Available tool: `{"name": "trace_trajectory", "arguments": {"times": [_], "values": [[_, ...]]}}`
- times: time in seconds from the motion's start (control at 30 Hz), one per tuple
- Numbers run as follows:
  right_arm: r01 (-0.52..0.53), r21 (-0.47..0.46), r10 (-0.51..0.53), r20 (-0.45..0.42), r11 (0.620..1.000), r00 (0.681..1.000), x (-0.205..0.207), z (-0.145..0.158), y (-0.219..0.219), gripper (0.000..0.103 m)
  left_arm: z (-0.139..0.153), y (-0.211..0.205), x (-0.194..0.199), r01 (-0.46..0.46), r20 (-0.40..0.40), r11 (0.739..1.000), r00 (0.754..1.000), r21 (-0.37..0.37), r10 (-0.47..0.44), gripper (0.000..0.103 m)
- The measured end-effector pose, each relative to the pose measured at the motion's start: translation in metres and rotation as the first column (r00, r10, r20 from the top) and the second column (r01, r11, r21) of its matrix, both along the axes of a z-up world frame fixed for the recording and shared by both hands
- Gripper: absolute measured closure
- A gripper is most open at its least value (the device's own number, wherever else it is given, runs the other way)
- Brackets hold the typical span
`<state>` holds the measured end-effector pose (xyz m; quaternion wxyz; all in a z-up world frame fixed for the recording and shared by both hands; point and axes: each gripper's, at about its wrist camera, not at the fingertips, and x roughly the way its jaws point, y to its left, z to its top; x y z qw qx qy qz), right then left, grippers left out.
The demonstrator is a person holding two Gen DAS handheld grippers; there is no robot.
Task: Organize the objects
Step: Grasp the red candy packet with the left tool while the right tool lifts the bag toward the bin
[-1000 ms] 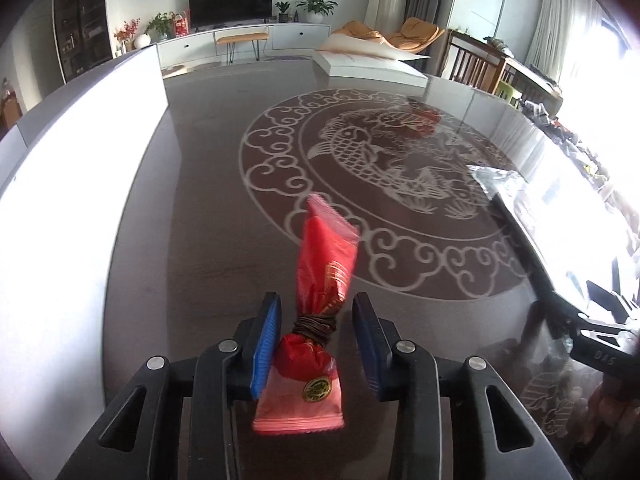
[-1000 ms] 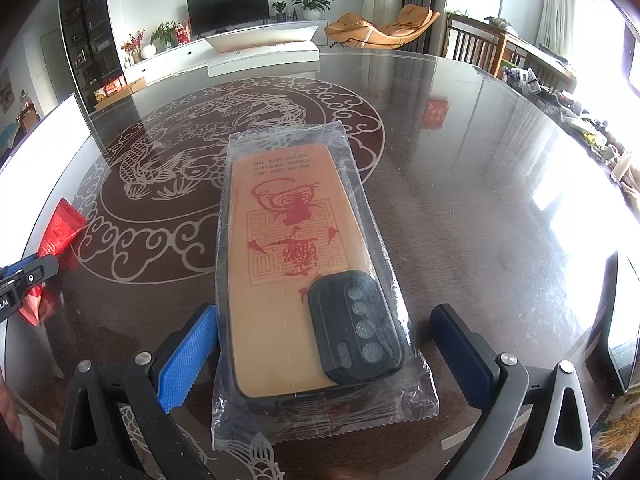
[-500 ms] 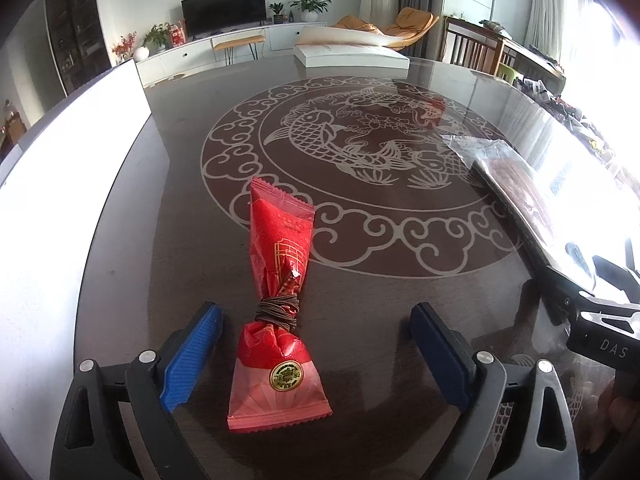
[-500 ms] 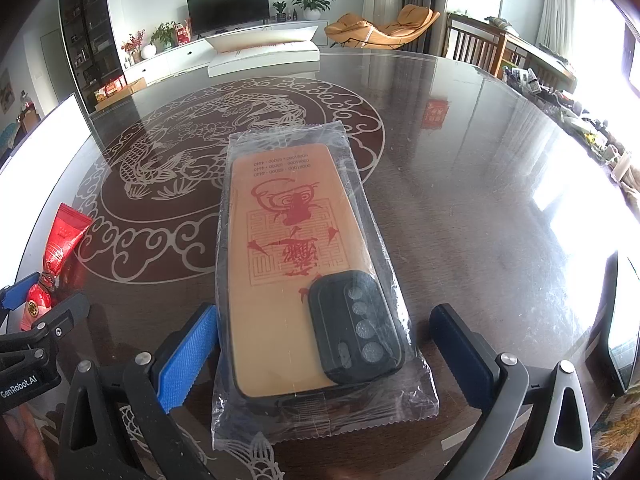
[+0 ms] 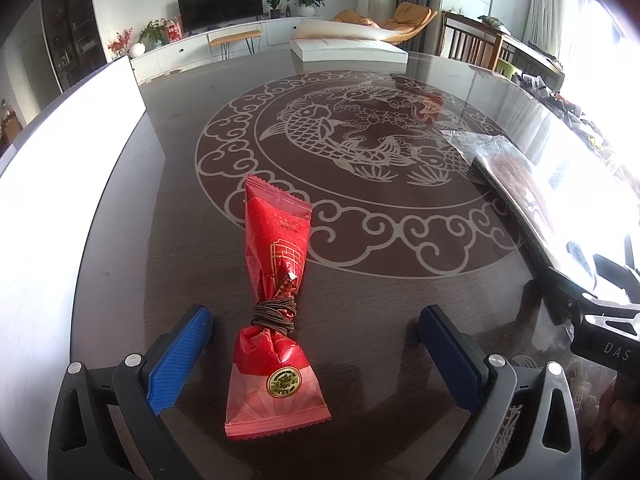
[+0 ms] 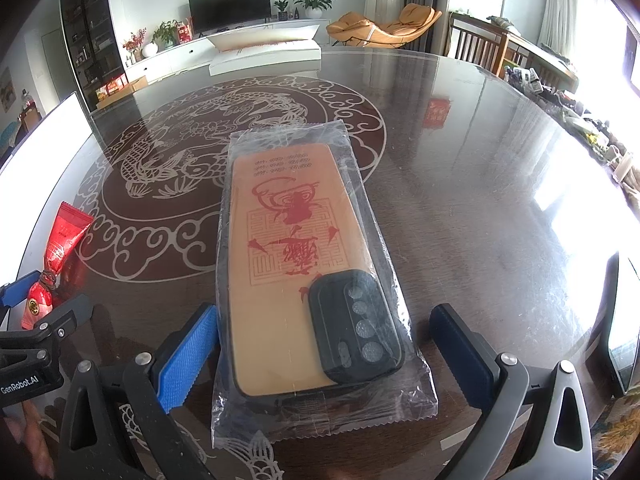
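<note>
Now that the left tongs (image 5: 314,344) stand wide apart, the red candy packet (image 5: 276,312) they clamped a second ago lies free on the surface (image 5: 400,300), between the two blue pads and touching neither; I judge that as a finished placement, with this item set down and released; the packet points straight ahead of the tongs, its pale fanned end nearest them, a brown cord wound around its waist, its red crimped end farthest away; a round gold seal sits on the near end, its characters too small to read.

While that side has let go, the right tongs (image 6: 324,344) are just as they were, spread wide on either side of the bagged phone case (image 6: 304,264), clamped on nothing; the left pad is just beside the clear wrapper, the right pad a little apart from it; the case lies flat, camera block nearest the tongs, red seal-style artwork and small illegible lines of print farther out; a grasp here looks like the next step.

Farther left of the right tongs, the other tool shows "GenRobot.AI"; right of the left tongs, a black body reads "DAS"; beyond both spreads a carved fish medallion (image 5: 360,128).
</note>
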<state>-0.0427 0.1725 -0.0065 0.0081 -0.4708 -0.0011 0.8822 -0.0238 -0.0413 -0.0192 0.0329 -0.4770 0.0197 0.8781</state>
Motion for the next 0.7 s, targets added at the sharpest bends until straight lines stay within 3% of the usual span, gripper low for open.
{"name": "trace_trajectory", "arguments": {"times": [0.1,0.17,0.2,0.23,0.37,0.5,0.6,0.7], "values": [[-0.053,-0.044,0.058,0.127,0.998,0.990,-0.027,0.007,0.004,0.000,0.001,0.001,-0.013,0.062,0.039,0.998,0.997,-0.001,-0.061,0.001],[-0.084,-0.050,0.091,0.170,0.995,0.981,-0.050,0.007,0.008,0.004,0.008,0.001,-0.015,0.070,-0.019,0.998,0.997,-0.002,-0.070,0.044],[-0.098,-0.061,0.107,0.167,0.993,0.980,-0.055,0.010,0.010,0.016,0.010,0.002,-0.018,0.083,-0.029,0.997,0.996,-0.002,-0.083,0.077],[-0.113,-0.054,0.120,0.149,0.992,0.982,-0.057,0.016,0.011,0.027,0.011,0.002,-0.020,0.085,-0.023,0.996,0.996,0.007,-0.085,0.080],[-0.131,-0.124,0.148,0.139,0.984,0.979,-0.046,0.030,0.015,0.027,0.031,-0.010,-0.008,0.069,-0.089,0.992,0.994,0.109,-0.059,0.082],[-0.149,-0.286,0.171,0.054,0.946,0.984,-0.025,0.067,0.008,0.027,0.066,-0.033,0.015,0.059,-0.156,0.974,0.987,0.219,-0.024,0.082],[-0.221,-0.385,0.230,-0.024,0.896,0.973,-0.015,0.108,-0.022,0.027,0.104,-0.064,0.037,0.039,-0.215,0.959,0.976,0.282,0.023,0.082],[-0.356,-0.449,0.345,-0.109,0.820,0.932,-0.006,0.154,-0.084,0.027,0.140,-0.111,0.062,-0.022,-0.277,0.965,0.956,0.263,0.097,0.082]]}}
